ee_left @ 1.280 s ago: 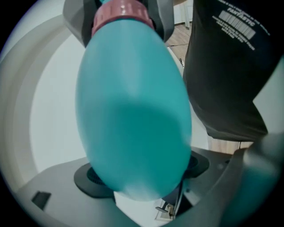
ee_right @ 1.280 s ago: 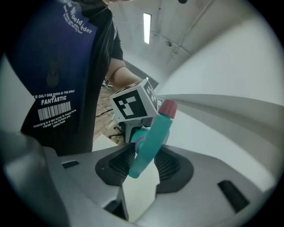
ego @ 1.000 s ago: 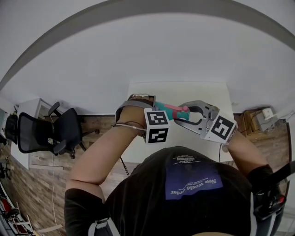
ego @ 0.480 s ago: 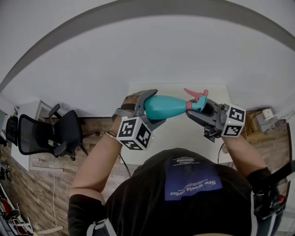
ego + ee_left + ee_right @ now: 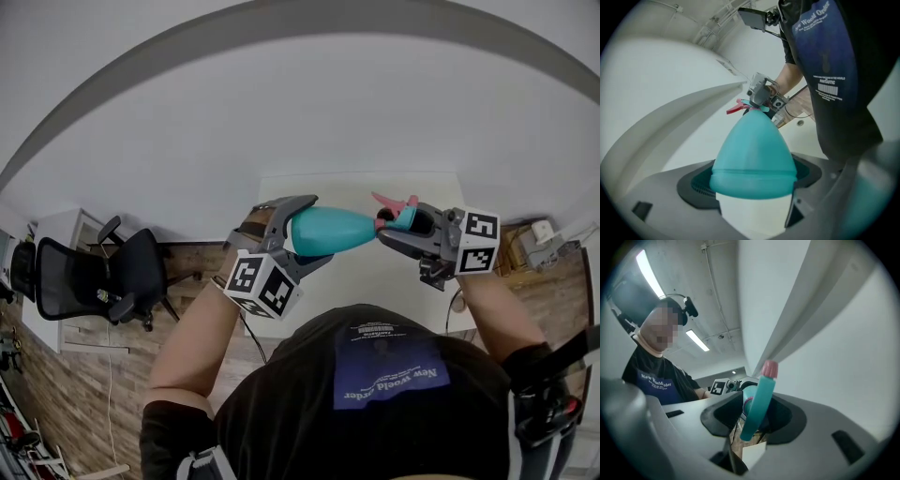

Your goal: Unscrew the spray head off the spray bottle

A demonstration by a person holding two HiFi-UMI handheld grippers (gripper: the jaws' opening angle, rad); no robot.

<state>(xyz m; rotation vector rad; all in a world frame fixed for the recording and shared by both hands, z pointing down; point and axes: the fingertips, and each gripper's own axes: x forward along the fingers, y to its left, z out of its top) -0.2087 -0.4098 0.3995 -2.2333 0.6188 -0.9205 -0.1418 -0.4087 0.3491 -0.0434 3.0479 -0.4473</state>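
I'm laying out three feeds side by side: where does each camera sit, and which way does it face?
Head view: on the person's head, facing steeply down over torso and forearms to the white table; left gripper clamps the spray bottle, right gripper its spray head.
Left gripper view: on the left gripper, looking along the spray bottle toward the right gripper and the person's torso.
Right gripper view: on the right gripper, looking past the spray head at the left gripper and the torso.
Shared: all three show the spray bottle.

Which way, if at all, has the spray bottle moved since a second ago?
Yes. Against the white table, the spray bottle looks bigger, so raised toward the camera, and its spray head has shifted right, nearer the table's right edge.
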